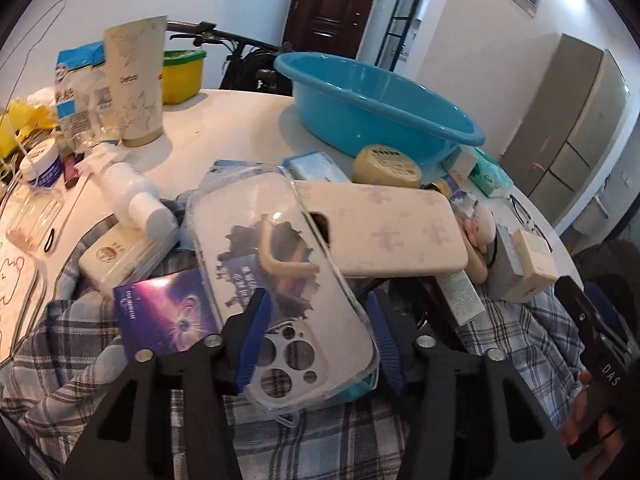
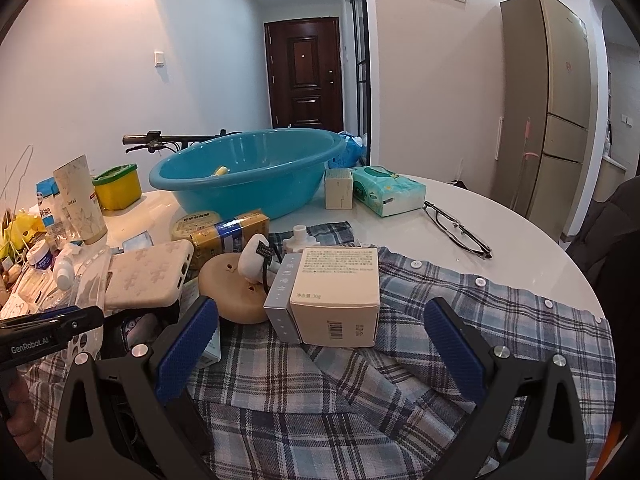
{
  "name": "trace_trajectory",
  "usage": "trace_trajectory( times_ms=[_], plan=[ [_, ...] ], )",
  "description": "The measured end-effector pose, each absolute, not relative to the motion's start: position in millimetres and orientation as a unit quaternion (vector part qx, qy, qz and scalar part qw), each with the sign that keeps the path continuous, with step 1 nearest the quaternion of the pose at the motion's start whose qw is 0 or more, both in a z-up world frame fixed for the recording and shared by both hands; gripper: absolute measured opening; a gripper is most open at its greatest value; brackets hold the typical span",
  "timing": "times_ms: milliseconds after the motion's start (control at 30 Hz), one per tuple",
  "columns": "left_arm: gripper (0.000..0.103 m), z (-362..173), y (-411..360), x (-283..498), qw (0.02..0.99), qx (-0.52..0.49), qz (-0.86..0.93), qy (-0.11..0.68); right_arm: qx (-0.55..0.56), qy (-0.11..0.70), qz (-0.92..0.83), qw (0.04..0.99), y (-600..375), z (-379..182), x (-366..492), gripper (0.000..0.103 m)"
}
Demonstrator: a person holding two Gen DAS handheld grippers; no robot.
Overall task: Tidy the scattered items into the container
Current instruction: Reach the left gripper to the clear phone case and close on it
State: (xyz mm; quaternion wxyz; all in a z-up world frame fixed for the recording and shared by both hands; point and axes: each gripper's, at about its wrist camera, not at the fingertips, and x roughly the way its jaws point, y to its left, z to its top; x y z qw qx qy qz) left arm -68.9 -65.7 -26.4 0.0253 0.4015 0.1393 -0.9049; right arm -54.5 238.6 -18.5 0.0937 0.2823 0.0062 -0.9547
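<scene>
My left gripper (image 1: 320, 332) is shut on a clear phone case (image 1: 276, 264), its blue pads pressing the case's camera end, held over the clutter on a plaid shirt (image 1: 516, 332). A beige phone case (image 1: 384, 232) lies just behind it. The blue basin (image 1: 384, 108) stands at the back of the white table; in the right wrist view the blue basin (image 2: 248, 176) holds a small yellow item. My right gripper (image 2: 320, 344) is open and empty, with a cream box (image 2: 336, 292) and a grey box (image 2: 280, 300) lying between and just beyond its fingers.
A round tan case (image 2: 236, 288), gold packet (image 2: 232, 232), green tissue pack (image 2: 388, 190), small box (image 2: 338, 189) and glasses (image 2: 456, 228) lie around. A tall tube (image 1: 136, 80), yellow tub (image 1: 182, 76), white bottle (image 1: 128, 192) and purple box (image 1: 164, 312) stand at left.
</scene>
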Motion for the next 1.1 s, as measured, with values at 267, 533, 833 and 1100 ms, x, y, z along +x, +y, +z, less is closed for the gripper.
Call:
trace_trajectory(
  times_ms=[267, 533, 833, 1100],
  plan=[
    [0.085, -23, -75, -70, 0.071, 0.384, -0.914, 0.115, 0.284, 0.012, -0.953, 0.101, 233, -20, -53, 0.102],
    [0.085, -38, -82, -93, 0.076, 0.399, -0.904, 0.132, 0.285, 0.018, -0.953, 0.102, 232, -20, -52, 0.102],
    [0.079, -35, -60, -95, 0.019, 0.402, -0.909, 0.107, 0.293, 0.016, -0.95, 0.108, 230, -25, -55, 0.102],
    [0.082, -37, -34, -93, -0.016, 0.425, -0.903, 0.067, 0.293, 0.021, -0.951, 0.101, 232, -25, -55, 0.102]
  ],
)
